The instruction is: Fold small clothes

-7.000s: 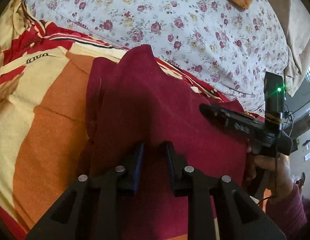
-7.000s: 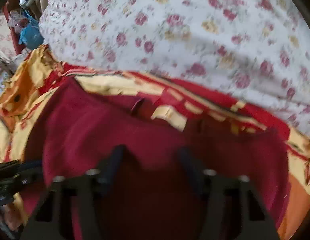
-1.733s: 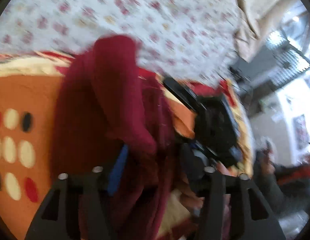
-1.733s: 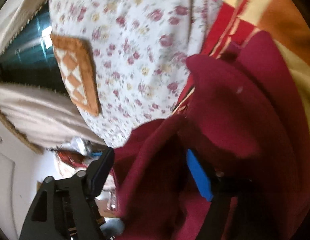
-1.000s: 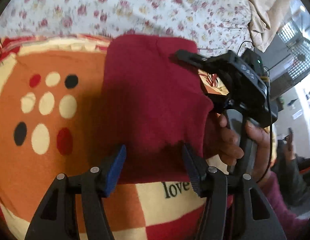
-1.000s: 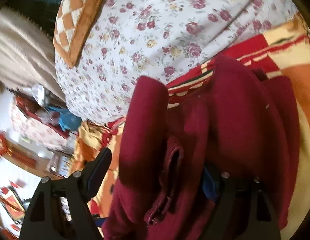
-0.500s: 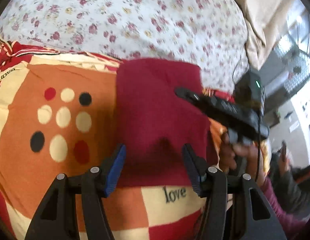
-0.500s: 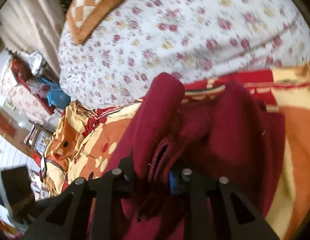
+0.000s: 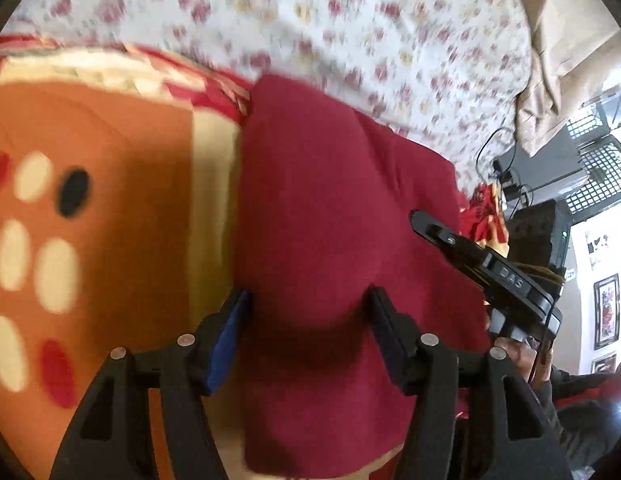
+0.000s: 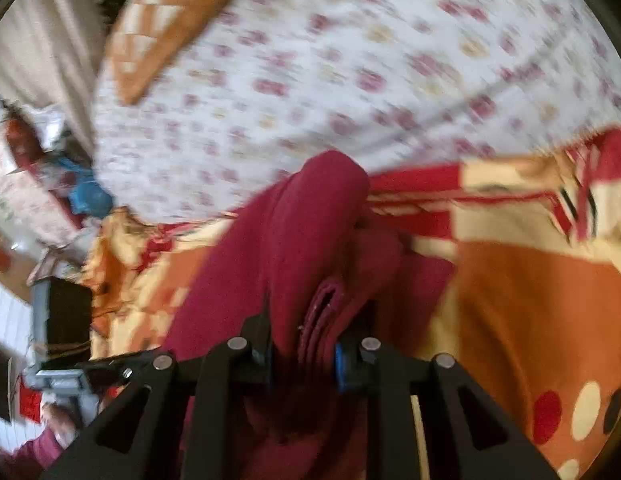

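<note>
A folded dark red garment (image 9: 330, 208) lies on an orange, cream and red patterned blanket (image 9: 110, 200). My left gripper (image 9: 308, 312) is open, its blue-padded fingers (image 9: 226, 328) on either side of the garment's near fold. My right gripper (image 10: 304, 340) is shut on the bunched layered edge of the garment (image 10: 306, 240). It also shows in the left wrist view (image 9: 486, 268), reaching over the garment's right side. The left gripper's body shows at the lower left of the right wrist view (image 10: 66, 340).
A white floral bedsheet (image 9: 350, 20) covers the bed beyond the blanket. An orange checked cushion (image 10: 166, 20) lies on it. A beige curtain (image 9: 570, 40) and dark equipment with cables (image 9: 542, 184) stand at the right.
My right gripper has closed on the garment's bunched edge and stays on it. My left gripper has moved closer to the garment's near fold, still open.
</note>
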`<state>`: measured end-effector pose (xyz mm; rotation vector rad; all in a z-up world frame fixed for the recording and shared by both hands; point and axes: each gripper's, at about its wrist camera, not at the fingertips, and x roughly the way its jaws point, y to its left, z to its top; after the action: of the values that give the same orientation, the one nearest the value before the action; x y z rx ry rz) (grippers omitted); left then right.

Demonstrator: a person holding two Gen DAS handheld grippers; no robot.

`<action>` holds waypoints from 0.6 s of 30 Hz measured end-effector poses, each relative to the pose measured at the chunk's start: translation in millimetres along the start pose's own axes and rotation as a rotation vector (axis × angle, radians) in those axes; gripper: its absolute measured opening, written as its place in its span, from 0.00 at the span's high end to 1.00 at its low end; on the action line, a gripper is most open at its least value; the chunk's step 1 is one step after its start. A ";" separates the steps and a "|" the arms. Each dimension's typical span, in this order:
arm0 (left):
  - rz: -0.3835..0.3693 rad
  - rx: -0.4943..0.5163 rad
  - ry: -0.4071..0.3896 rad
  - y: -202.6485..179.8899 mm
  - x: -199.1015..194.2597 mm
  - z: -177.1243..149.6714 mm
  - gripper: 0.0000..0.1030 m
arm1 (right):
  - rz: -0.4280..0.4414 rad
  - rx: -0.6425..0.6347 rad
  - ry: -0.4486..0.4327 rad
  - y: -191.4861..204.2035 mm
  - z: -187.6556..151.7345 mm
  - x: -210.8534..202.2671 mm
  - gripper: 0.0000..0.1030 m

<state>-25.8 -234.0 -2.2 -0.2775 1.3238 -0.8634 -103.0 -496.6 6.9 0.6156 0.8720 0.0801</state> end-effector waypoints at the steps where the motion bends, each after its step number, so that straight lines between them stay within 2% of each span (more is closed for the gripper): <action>1: 0.019 0.014 -0.010 -2.0 5.8 -3.0 0.51 | -0.006 0.022 0.008 -7.7 -2.9 5.1 0.79; 5: 0.074 0.089 -0.042 -14.7 3.9 -9.9 0.67 | 0.000 0.059 0.001 -18.2 -8.6 10.4 0.79; 8: 0.092 0.101 -0.055 -19.2 -3.3 -13.7 0.73 | -0.055 -0.026 -0.007 -1.1 -2.5 6.0 0.79; 11: 0.119 0.098 -0.070 -19.4 -3.4 -17.6 0.73 | -0.101 -0.076 -0.005 8.4 0.8 6.9 0.79; 14: 0.148 0.107 -0.082 -24.8 0.9 -18.6 0.73 | -0.185 -0.120 0.019 4.9 -4.4 20.4 0.79; 18: 0.196 0.132 -0.093 -30.0 2.2 -21.9 0.73 | -0.168 -0.068 -0.005 -2.4 -8.1 11.6 0.72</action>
<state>-57.7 -249.4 9.4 -0.0810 1.1807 -0.7594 -101.9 -491.2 -6.4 0.4767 0.9093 -0.0433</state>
